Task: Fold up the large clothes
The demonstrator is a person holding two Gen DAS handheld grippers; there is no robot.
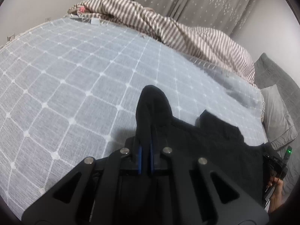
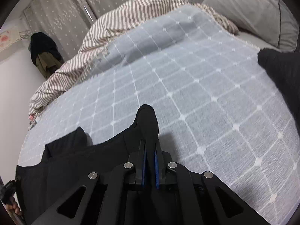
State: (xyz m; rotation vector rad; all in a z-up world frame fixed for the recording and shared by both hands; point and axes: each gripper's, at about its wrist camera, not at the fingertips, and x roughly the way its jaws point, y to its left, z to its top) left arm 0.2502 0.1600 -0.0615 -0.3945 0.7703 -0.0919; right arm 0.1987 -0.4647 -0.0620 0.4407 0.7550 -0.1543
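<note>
A large black garment (image 1: 215, 140) hangs stretched between my two grippers above the bed. My left gripper (image 1: 148, 131) is shut on one corner of it, and the cloth bunches up over the fingertips. The fabric runs to the right and down from there. In the right wrist view my right gripper (image 2: 150, 142) is shut on the other corner of the black garment (image 2: 84, 159), which spreads to the left and down. The garment's lower part is hidden under the gripper bodies.
The bed is covered by a light blue blanket with a white grid (image 1: 75, 75). A crumpled striped duvet (image 1: 187, 37) lies along the far side. Grey pillows (image 1: 277, 116) sit at the bed's head. Grey curtains (image 2: 75, 9) hang behind. A dark cloth (image 2: 281, 75) shows at the right edge.
</note>
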